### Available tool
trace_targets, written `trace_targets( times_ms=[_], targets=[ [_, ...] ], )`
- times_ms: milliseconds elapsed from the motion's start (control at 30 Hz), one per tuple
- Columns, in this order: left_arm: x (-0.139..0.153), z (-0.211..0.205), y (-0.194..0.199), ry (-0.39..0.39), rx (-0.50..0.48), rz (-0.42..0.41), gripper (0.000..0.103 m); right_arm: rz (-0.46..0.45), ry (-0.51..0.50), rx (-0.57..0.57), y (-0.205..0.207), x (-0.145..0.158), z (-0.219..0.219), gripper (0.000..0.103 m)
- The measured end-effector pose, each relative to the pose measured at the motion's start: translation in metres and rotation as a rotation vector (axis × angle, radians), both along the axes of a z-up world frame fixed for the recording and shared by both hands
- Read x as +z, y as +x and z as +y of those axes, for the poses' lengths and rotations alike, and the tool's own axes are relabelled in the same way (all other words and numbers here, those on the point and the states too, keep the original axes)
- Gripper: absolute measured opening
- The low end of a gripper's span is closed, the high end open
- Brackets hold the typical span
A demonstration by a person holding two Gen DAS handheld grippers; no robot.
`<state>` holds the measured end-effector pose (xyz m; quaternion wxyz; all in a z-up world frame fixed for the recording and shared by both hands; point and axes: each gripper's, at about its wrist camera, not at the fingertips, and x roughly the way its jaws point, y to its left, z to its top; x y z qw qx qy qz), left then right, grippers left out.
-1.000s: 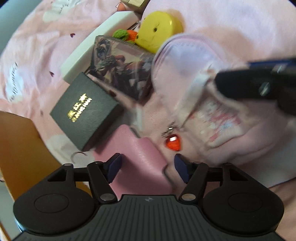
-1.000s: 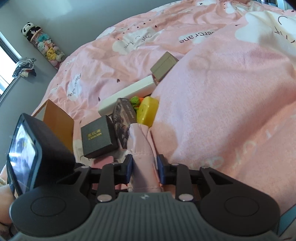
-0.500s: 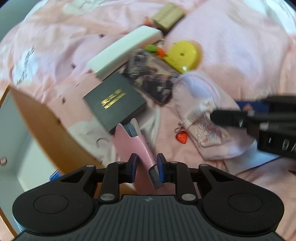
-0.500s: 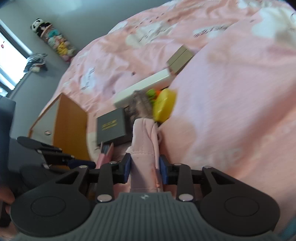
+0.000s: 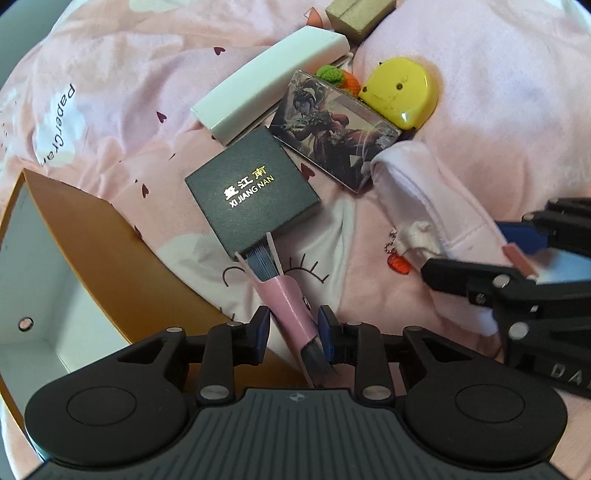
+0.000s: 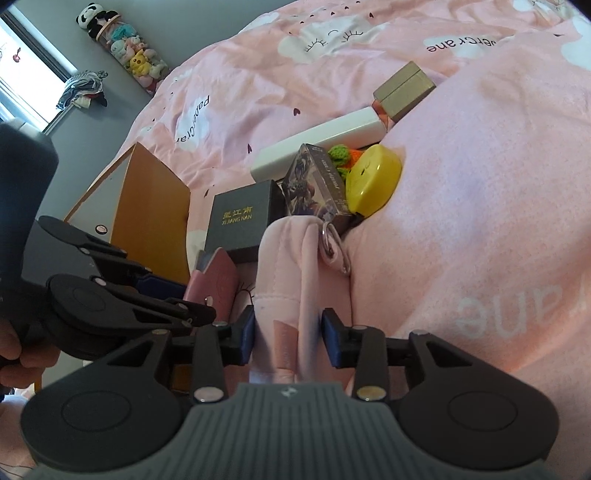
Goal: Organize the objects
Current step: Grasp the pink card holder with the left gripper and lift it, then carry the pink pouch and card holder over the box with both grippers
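Observation:
My left gripper is shut on a pink card holder stuffed with dark cards, held just above the bed beside the open orange box. My right gripper is shut on a pale pink fabric pouch with a red charm; the pouch also shows in the left wrist view. On the bed lie a black box with gold lettering, a picture-printed card box, a yellow case, a long white box and a tan box.
The orange box has a white inside and stands at the left. A green and orange knitted toy sits between the white box and the yellow case. A raised fold of the pink duvet fills the right. A window and plush toys are far back.
My left gripper closed on the pink card holder and lifted it off the bed, pulling back. My right gripper stayed shut on the pouch and rose slightly.

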<state>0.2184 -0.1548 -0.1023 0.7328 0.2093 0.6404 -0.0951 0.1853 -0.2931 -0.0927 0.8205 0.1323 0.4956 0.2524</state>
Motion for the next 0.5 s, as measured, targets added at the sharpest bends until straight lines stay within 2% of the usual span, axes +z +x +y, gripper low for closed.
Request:
trace_targets(
  times_ms=[100,200,367,500],
  targets=[
    [0.003,0.005,0.000,-0.030,0.021,-0.012,0.031,-0.007,-0.002,0.001,0.000,0.000,0.001,0.036],
    [0.011,0.014,-0.003,-0.092,0.062,-0.043,0.030,-0.013,0.005,-0.014,-0.001,0.004,-0.003,0.031],
    [0.036,0.039,-0.010,-0.295,0.175,-0.099,0.021,-0.012,0.055,-0.044,-0.005,0.015,-0.009,0.029],
    [0.068,0.061,-0.027,-0.425,0.215,-0.171,0.021,-0.060,0.071,-0.047,-0.014,0.039,-0.007,0.029]
  ],
)
